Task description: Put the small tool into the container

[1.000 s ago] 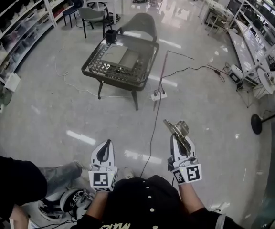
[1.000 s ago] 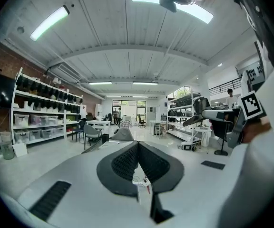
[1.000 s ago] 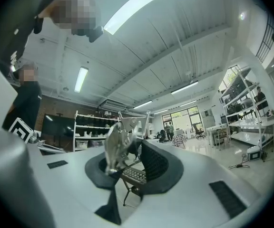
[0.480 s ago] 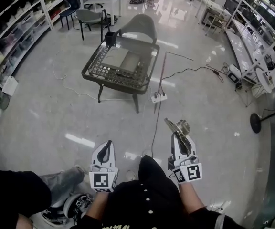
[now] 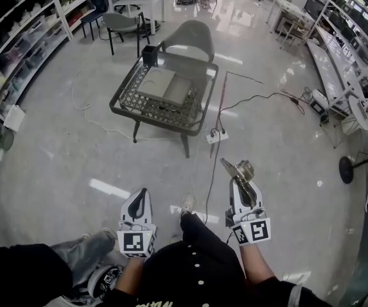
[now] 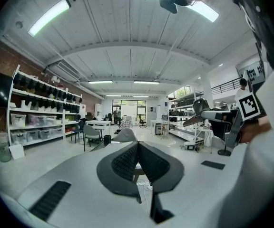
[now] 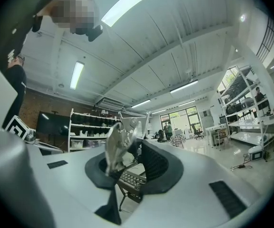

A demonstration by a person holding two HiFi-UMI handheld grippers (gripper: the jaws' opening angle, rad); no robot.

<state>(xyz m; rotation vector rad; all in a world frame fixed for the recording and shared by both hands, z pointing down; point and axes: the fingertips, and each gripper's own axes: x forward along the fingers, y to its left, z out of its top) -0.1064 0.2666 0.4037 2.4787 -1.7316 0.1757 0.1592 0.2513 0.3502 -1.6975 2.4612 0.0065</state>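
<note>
My right gripper [image 5: 241,185] is shut on the small tool [image 5: 237,170], a shiny metal piece that sticks out past the jaw tips. In the right gripper view the small tool [image 7: 116,145] is pinched between the dark pads. The left gripper [image 5: 142,196] is shut and holds nothing; its pads meet in the left gripper view [image 6: 137,151]. Both grippers hang over the floor, well short of the low mesh-topped table [image 5: 147,107]. A black container [image 5: 149,55] stands upright on the table's far left corner, beside a flat grey block [image 5: 163,82].
A grey chair [image 5: 188,37] stands behind the table. A power strip [image 5: 216,135] and cables lie on the floor between me and the table. Shelving [image 5: 18,37] lines the left, racks [image 5: 344,50] the right. A black floor stand [image 5: 346,169] is at right.
The person has stepped forward, and a foot now shows between the grippers. The table has shifted slightly down and right in the head view. Both grippers hold as before.
</note>
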